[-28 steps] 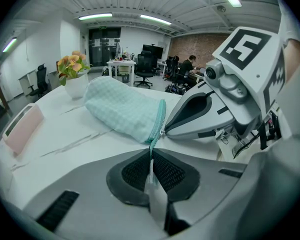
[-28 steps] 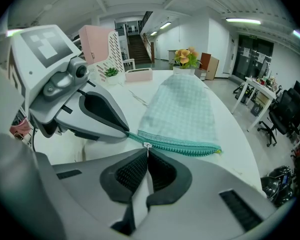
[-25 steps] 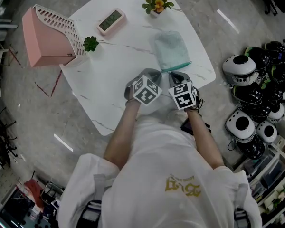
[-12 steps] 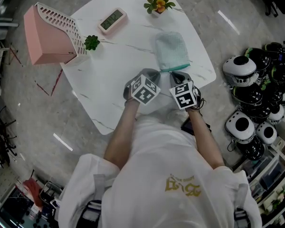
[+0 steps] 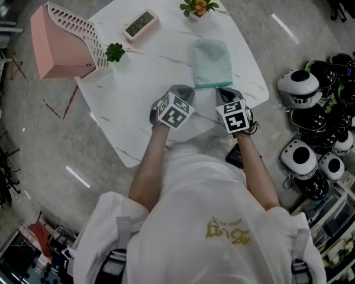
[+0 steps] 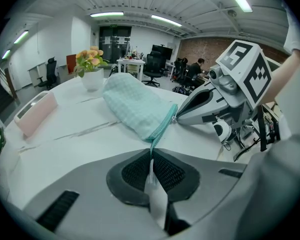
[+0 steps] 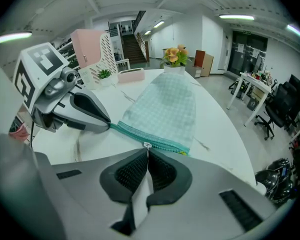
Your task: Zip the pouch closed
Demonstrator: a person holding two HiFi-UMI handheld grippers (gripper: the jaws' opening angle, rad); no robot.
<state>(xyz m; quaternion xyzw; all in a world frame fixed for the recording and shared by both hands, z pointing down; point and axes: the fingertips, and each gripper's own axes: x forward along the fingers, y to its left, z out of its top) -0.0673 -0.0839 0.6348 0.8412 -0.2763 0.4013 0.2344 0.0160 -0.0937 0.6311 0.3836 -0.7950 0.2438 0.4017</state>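
**No legible text**

Gold print (image 5: 228,229) on the back of the white shirt (image 5: 189,200): upside down, too blurred to read. Display digits on the pink clock (image 5: 139,23): too small to make out. Green sign (image 6: 113,26) over the far doorway (image 6: 115,43): unreadable.

The pouch (image 5: 212,63) lay on the table (image 5: 136,99) just ahead of both tongs, its near edge running between them — one corner in the jaws of the left tongs (image 5: 186,90), the zipper pull (image 7: 147,145) in those of the right tongs (image 5: 220,90). Beyond the pouch, at the table's far edge, stood a flower pot (image 5: 196,3). Ahead and left of the left tongs lay a clock (image 5: 138,25); nearer and further left, a small plant (image 5: 113,53) just beside a rack (image 5: 62,43). Right of the right tongs, on the floor, sat helmets (image 5: 310,123).
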